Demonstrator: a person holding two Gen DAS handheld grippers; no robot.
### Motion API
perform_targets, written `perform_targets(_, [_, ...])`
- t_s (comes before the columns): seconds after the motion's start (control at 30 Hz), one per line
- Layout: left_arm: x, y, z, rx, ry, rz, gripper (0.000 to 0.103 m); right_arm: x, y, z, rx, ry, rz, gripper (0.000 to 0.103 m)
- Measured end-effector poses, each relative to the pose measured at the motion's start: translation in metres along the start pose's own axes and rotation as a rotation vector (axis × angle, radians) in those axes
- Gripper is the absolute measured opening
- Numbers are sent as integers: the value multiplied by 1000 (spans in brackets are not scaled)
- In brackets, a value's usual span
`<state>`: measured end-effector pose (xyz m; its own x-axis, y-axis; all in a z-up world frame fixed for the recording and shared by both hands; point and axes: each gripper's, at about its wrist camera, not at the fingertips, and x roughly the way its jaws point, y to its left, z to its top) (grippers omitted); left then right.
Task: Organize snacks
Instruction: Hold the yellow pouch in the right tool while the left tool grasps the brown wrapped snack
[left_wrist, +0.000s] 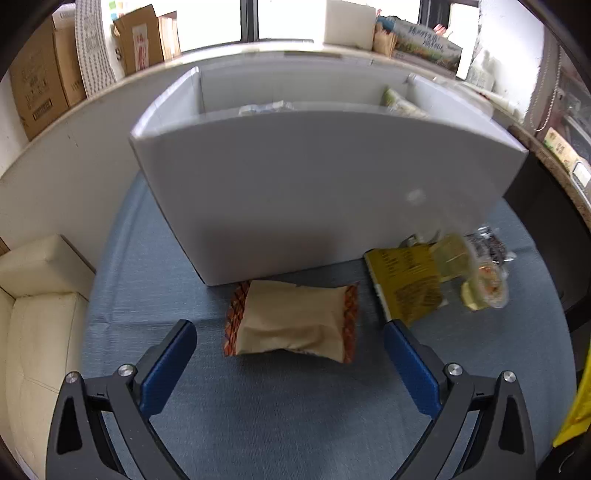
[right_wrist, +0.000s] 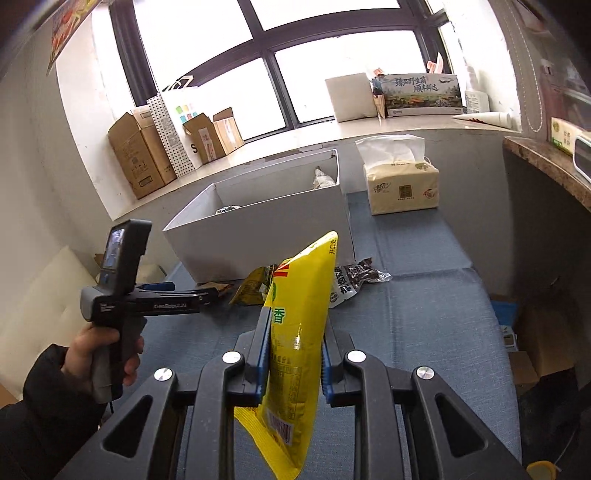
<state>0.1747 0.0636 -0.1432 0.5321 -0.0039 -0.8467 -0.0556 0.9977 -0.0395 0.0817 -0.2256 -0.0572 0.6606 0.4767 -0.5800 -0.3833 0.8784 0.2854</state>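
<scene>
Snacks lie scattered on a blue-grey fabric surface (left_wrist: 258, 406) in front of a tall white rectangular cardboard box (left_wrist: 325, 192). The left gripper (left_wrist: 290, 343) hangs low over the cloth with its blue-padded jaws spread wide, gripping nothing. Between and just ahead of its fingertips rests a tan pillow-shaped snack packet with orange patterned ends (left_wrist: 291, 321), lying flat and close against the foot of the box's front wall. To the right of that packet, a dark yellow flat snack pouch (left_wrist: 406, 284) lies on the cloth, with a clear wrapped snack (left_wrist: 484, 284) (blurred, contents hard to make out) and a dark printed packet (left_wrist: 487, 243) beside it.

From the right wrist view, the right gripper (right_wrist: 293, 354) is clamped on a bright yellow snack bag with green and red print (right_wrist: 299, 317), which stands upright between the jaws, raised above the cloth and short of the box. The person's left hand (right_wrist: 103, 358), in a dark sleeve, grips the handle of the other tool at the left. Inside the open box a few wrapped items (right_wrist: 325, 177) show against the far wall. A beige pack of tissues (right_wrist: 400, 184) sits on the cloth to the right of the box, and brown cardboard cartons (right_wrist: 140, 155) stand on the window ledge behind.
</scene>
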Motion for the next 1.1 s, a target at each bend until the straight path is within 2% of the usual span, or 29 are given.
perform_targets(0.13, [15,7,3,-31,27,-25,102,1,-6,-2,23,4,0,23])
perform_targets(0.2, [18,10,4,-42,29,-43,98,2,-7,-3,27,8,0,23])
perform_targets(0.27, [18,9,4,-33,17,-17,78,3,-6,-4,27,11,3,23])
perform_targets(0.3, [17,8,3,-24,17,-11,77,3,-6,-5,26,14,3,23])
perform_targets(0.4, [4,8,-1,-26,-12,-27,66,4,-3,-6,24,19,8,23])
perform_targets(0.53, [-26,8,-11,-34,-62,-61,41,5,-2,-6,23,22,9,23])
perform_targets(0.57, [-34,7,-13,-25,-75,-55,38,6,-2,-6,23,23,11,23])
perform_targets(0.9, [-70,14,-33,-37,-109,-126,22,11,3,-8,9,36,25,23])
perform_targets(1.1, [-94,5,-34,9,-151,-147,22,13,6,-9,5,42,28,23])
